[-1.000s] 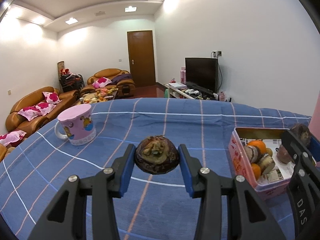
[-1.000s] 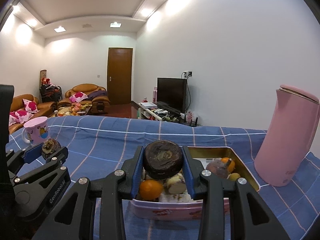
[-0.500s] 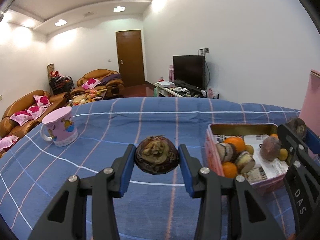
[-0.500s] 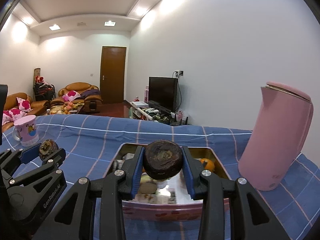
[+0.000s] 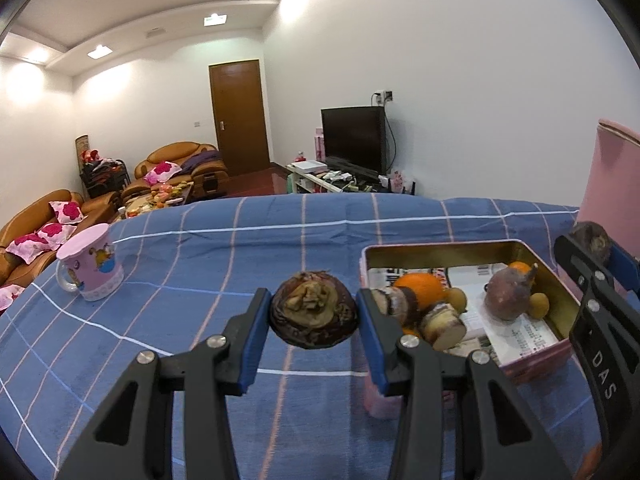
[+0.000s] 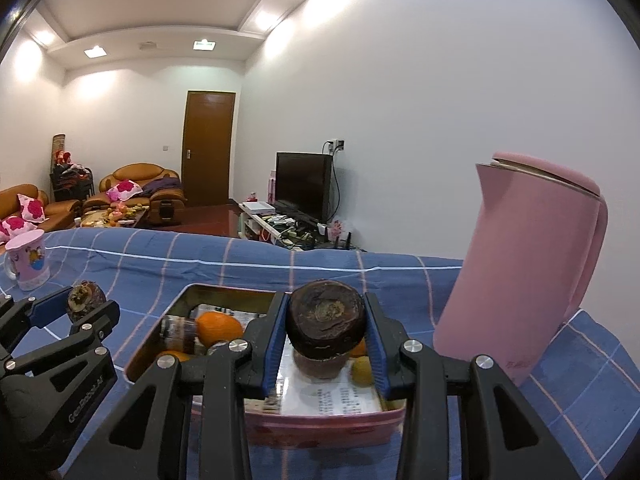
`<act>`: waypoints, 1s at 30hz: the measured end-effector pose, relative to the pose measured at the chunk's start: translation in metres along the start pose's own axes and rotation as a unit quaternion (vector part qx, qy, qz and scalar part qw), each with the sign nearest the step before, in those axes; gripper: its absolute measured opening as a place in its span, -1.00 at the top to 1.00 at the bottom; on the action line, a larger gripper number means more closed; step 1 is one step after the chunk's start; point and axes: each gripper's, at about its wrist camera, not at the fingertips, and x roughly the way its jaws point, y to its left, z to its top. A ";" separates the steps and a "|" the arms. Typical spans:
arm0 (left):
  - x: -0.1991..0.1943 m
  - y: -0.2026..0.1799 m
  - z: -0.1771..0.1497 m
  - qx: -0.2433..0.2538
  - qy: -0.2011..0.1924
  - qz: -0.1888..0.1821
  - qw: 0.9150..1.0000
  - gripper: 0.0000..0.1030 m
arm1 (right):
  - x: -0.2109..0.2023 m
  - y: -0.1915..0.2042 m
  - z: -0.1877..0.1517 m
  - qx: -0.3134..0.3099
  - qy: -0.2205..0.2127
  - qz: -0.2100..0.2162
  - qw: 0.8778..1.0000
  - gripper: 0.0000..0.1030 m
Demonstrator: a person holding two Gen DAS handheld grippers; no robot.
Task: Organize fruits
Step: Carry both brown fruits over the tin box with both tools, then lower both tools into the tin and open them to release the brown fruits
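Your right gripper [image 6: 326, 330] is clamped on a dark fruit [image 6: 326, 322] above the pink tin [image 6: 320, 420], ready for dropping, while your left gripper [image 5: 314, 316], at its 9 o'clock, grips a wrinkled fruit [image 5: 314, 314] and waits its turn.

**Surface and items resting on it**

Surface [image 5: 240, 248] covered by a blue cloth with a white and pink grid of lines; cloth shows mild creases toward the far edge. Directly on it: pink cartoon-print mug [image 5: 91, 266] at far left, upright, handle to its left; pink-walled tin [image 5: 536, 360] at right, open-topped, gold inside, holding fruit on printed paper; tall pink kettle [image 6: 524, 276] just beside the tin's right side, upright.
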 end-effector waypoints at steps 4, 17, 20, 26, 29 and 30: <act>0.002 -0.007 0.001 0.003 0.003 -0.008 1.000 0.12 | 0.003 -0.007 0.001 0.002 0.002 -0.006 1.000 0.25; 0.009 -0.033 0.007 0.017 0.009 -0.036 0.999 0.12 | 0.019 -0.027 0.003 0.010 0.007 -0.036 0.999 0.25; 0.012 -0.037 0.009 0.016 0.012 -0.043 0.999 0.12 | 0.024 -0.031 0.004 0.014 0.010 -0.042 0.999 0.25; 0.022 -0.045 0.012 0.009 0.028 -0.059 0.998 0.12 | 0.034 -0.036 0.006 0.017 0.013 -0.050 0.999 0.25; 0.028 -0.051 0.014 0.011 0.035 -0.065 0.997 0.12 | 0.040 -0.038 0.008 0.018 0.015 -0.054 0.998 0.25; 0.030 -0.053 0.015 0.012 0.037 -0.066 0.997 0.12 | 0.042 -0.040 0.008 0.019 0.016 -0.054 0.998 0.25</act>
